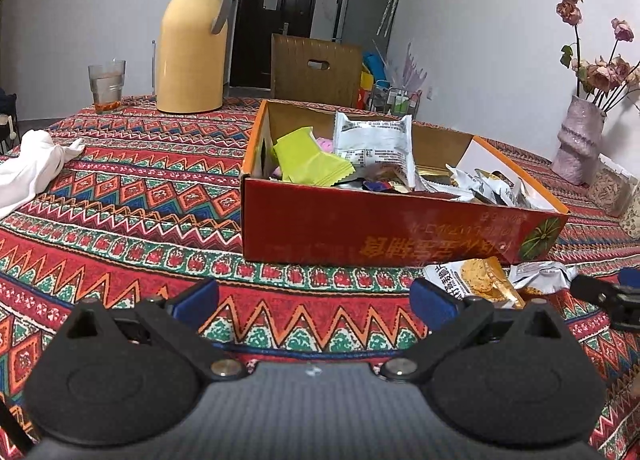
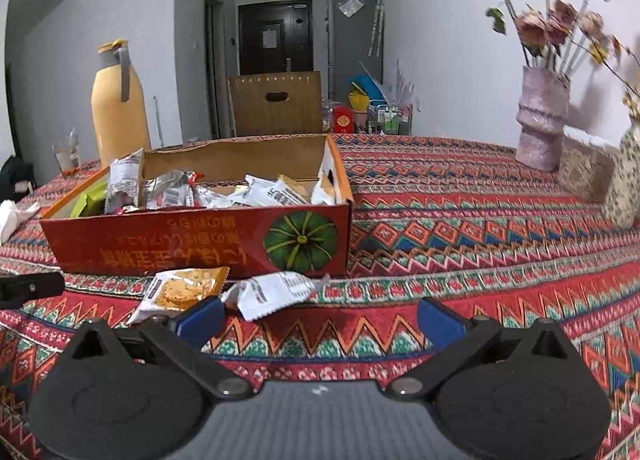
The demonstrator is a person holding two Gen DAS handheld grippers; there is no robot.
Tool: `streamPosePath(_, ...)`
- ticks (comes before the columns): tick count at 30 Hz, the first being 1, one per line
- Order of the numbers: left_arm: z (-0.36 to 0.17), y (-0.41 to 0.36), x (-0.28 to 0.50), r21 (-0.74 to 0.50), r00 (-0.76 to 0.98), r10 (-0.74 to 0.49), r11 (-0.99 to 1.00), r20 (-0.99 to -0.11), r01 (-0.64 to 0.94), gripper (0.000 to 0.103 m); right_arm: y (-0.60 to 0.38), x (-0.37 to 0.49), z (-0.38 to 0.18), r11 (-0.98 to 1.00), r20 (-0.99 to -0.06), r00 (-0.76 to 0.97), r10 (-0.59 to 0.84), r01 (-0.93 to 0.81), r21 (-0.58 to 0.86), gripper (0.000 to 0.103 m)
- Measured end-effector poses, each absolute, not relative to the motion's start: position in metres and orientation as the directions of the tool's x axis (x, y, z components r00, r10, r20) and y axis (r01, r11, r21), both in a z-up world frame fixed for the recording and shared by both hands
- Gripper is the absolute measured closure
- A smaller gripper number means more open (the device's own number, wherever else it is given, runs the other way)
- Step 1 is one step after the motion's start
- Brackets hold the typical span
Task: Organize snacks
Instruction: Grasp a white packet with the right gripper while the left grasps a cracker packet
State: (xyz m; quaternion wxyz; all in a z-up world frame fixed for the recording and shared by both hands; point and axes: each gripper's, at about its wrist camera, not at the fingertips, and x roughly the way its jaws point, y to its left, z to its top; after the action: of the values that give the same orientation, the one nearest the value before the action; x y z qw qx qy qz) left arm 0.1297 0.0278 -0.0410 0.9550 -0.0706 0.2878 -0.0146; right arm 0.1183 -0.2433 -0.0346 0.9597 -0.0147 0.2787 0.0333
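Observation:
A red cardboard box (image 1: 360, 223) (image 2: 192, 240) stands on the patterned tablecloth, with several snack packets inside, among them a green packet (image 1: 308, 157) and a white packet (image 1: 374, 141). Two loose packets lie on the cloth in front of the box: an orange cracker packet (image 2: 182, 290) (image 1: 478, 278) and a white packet (image 2: 276, 292) (image 1: 538, 274). My left gripper (image 1: 314, 302) is open and empty, short of the box. My right gripper (image 2: 320, 318) is open and empty, with its left finger (image 2: 200, 318) close to the two loose packets.
A yellow thermos jug (image 1: 192, 43) and a glass (image 1: 106, 85) stand at the far left. A white cloth (image 1: 28, 169) lies at the left. A pink vase of dried flowers (image 2: 540, 119) and small containers (image 2: 582, 175) sit at the right. A wooden chair (image 2: 276, 101) stands behind the table.

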Motion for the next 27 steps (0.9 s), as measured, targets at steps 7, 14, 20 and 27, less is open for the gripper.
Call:
streamPosePath(7,-0.041,0.031,0.13,-0.166,0.833,-0.082,0.986,-0.547,-0.012,0.0,-0.225,0.152,-0.035,0.977,-0.589,0.807,0.043,-0.158,-0.144,0.0)
streamPosePath(14,-0.042,0.032,0.13,-0.177,0.83,-0.089,0.984,-0.551,-0.012,0.0,-0.211,0.178,-0.049,0.949,-0.652,0.756,0.054,-0.243,-0.202,0.01)
streamPosePath(20,-0.043,0.032,0.131,-0.183,0.826,-0.097,0.983,-0.556,-0.007,0.0,-0.206,0.175,-0.053,0.937,-0.674,0.729,0.119,-0.307,-0.167,0.055)
streamPosePath(27,-0.043,0.032,0.131,-0.186,0.828,-0.097,0.982,-0.553,-0.009,0.0,-0.215,0.165,-0.052,0.96,-0.662,0.735,0.146,-0.268,-0.085,0.064)
